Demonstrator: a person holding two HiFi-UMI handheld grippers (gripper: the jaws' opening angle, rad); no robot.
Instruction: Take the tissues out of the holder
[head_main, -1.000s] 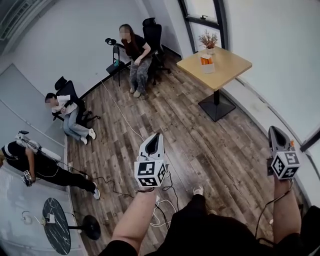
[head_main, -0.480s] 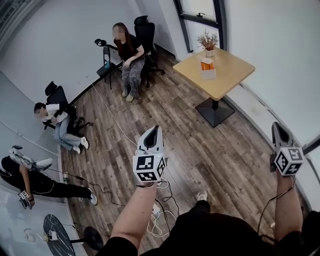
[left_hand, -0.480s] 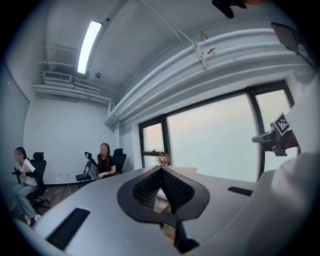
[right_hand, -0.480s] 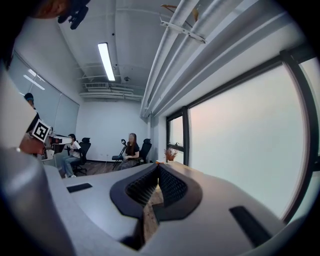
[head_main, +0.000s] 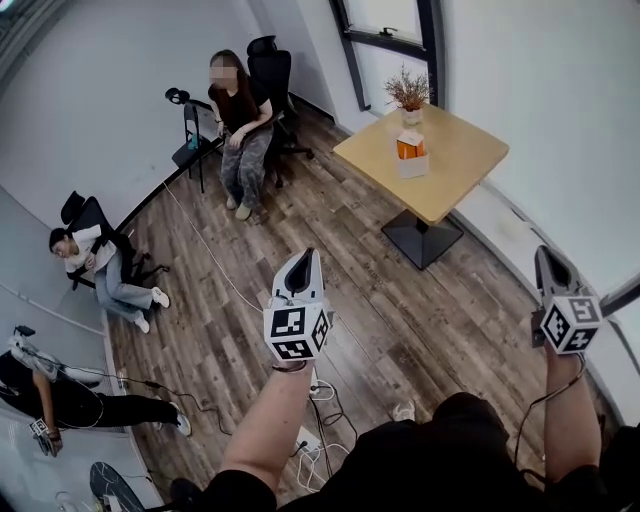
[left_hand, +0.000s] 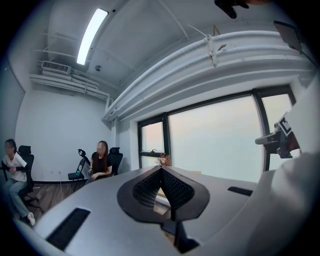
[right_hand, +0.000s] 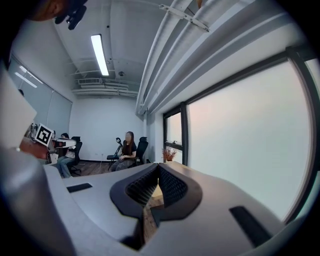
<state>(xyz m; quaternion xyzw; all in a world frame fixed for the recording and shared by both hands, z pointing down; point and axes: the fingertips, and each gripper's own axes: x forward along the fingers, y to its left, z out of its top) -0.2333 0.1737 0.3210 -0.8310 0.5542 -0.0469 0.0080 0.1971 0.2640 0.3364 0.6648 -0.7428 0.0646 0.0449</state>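
Held the left gripper (head_main: 309, 257) raised over the plank floor (head_main: 400, 300), jaws pressed together at the tips, nothing between them. Held the right gripper (head_main: 545, 256) up at the far right near the white wall, jaws likewise closed tip to tip and empty. Carried each on a bare forearm, marker cubes facing the head camera.

Found the tissue holder (head_main: 412, 160) well apart from both grippers, upright on the wooden table (head_main: 465, 165) near the window (head_main: 385, 20), white below and orange on top. Could not tell from this far whether tissue stuck out of it. Noted a potted plant (head_main: 408, 93) with dry twigs at the table's far corner, just behind the holder. Saw a single dark pedestal foot under the table.

Spotted a seated person (head_main: 237, 112) on a black office chair (head_main: 268, 65) against the far wall, a second person (head_main: 95, 265) slumped in a chair at the left, and a third person (head_main: 50, 398) low at the left edge. Noticed white cables (head_main: 318, 405) looped on the floor below the left forearm.
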